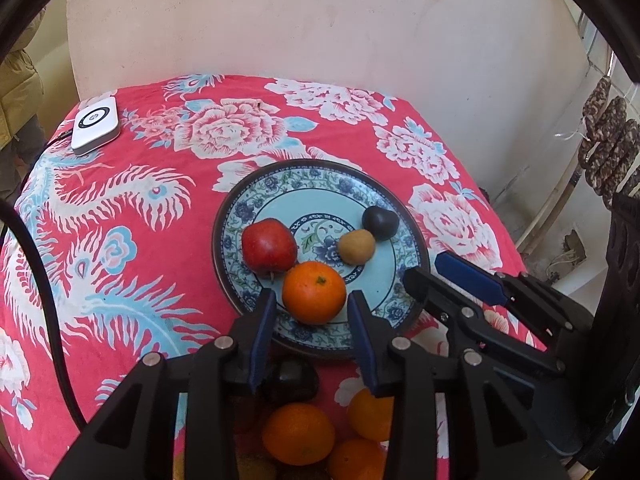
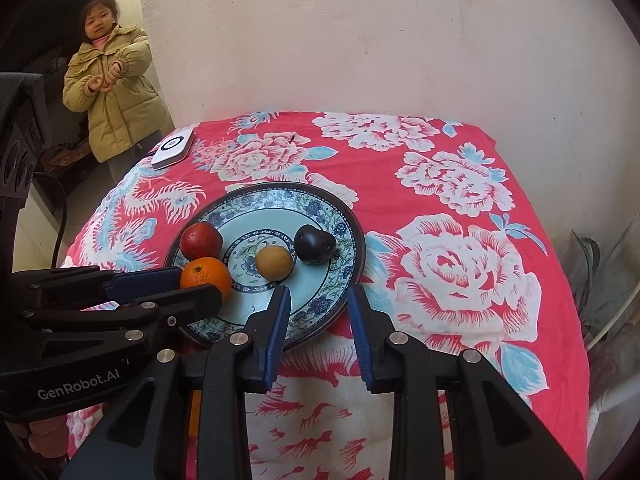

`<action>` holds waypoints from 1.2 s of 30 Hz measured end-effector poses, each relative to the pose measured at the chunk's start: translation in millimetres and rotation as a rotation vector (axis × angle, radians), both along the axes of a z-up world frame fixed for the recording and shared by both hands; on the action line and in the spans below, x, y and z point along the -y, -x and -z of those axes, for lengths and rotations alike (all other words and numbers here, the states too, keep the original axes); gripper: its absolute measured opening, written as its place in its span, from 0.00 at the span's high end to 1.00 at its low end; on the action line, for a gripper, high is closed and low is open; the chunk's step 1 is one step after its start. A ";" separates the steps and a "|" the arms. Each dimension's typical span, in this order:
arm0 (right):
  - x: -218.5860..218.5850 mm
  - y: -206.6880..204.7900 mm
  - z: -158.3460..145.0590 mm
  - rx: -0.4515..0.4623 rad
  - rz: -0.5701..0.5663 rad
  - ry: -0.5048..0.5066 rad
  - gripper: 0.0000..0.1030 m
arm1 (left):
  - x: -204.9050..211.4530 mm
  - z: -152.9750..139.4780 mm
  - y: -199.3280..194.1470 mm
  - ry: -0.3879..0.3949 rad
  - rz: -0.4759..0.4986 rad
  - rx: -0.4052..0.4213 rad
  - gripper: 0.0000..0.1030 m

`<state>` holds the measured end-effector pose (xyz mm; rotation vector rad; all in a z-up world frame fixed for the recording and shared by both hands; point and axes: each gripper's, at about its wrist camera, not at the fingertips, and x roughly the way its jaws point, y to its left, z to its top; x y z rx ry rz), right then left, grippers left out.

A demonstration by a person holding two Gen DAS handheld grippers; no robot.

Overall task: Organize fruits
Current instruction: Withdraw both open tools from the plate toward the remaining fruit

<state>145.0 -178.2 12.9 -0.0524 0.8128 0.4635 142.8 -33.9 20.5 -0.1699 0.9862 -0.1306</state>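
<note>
A blue patterned plate [image 1: 320, 168] [image 2: 280, 190] on the red flowered cloth holds a red apple [image 1: 268, 250] [image 2: 201, 240], an orange [image 1: 314, 292] [image 2: 205, 276], a brown-yellow round fruit [image 1: 356, 246] [image 2: 273, 262] and a dark plum [image 1: 380, 222] [image 2: 315, 244]. My left gripper [image 1: 312, 295] [image 2: 198, 285] straddles the orange, which rests on the plate; a thin gap shows on each side, so it is open. My right gripper [image 2: 319, 293] [image 1: 434, 270] hovers open over the plate's near right rim with nothing between its fingers. Under the left gripper lie more oranges [image 1: 298, 432] and a dark fruit [image 1: 290, 380].
A white flat device [image 1: 95, 124] [image 2: 173, 148] with a cable lies at the table's far left corner. A person in a yellow-green jacket [image 2: 114, 100] stands beyond that corner. The wall runs close behind the table. Dried sausages [image 1: 608, 140] hang to the right.
</note>
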 end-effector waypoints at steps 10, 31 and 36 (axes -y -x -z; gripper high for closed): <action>6.3 8.8 -6.2 0.010 -0.002 -0.009 0.66 | -2.7 -8.8 11.4 -0.007 -0.011 0.013 0.53; 2.3 44.0 -19.6 0.013 -0.020 -0.029 0.63 | -18.4 -24.6 47.6 -0.013 -0.048 0.029 0.51; 3.0 52.2 -21.0 0.010 -0.017 -0.038 0.63 | -24.8 -27.1 58.3 -0.014 -0.060 0.030 0.51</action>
